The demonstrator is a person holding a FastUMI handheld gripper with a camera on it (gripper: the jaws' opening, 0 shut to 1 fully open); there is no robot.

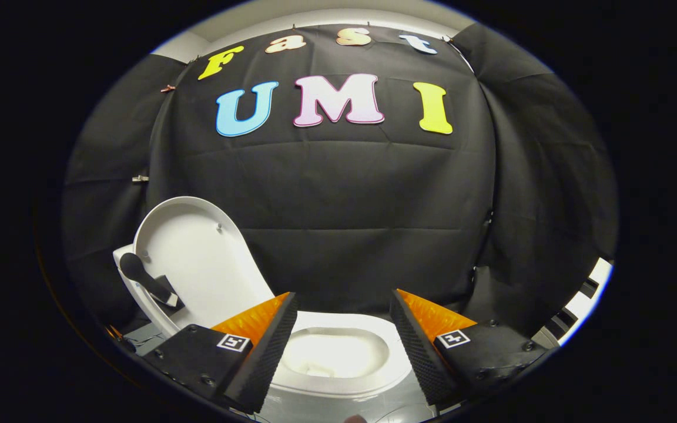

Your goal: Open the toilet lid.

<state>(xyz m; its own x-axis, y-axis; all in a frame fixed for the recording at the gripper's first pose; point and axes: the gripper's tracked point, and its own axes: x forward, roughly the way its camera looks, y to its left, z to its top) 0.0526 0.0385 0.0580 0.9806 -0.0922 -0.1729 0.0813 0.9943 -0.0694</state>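
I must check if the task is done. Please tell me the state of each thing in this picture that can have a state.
toilet lid: raised, standing open, leaning back to the left of the bowl.
toilet seat: down on the bowl, its opening uncovered.
tool: open, fingers wide apart, holding nothing, the bowl seen between them.

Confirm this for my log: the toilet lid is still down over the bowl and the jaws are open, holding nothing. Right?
Not quite. The gripper view shows the lid raised, leaning back beyond the left finger, with the bowl uncovered between the fingers. The rest holds: the gripper has its jaws open, holding nothing.
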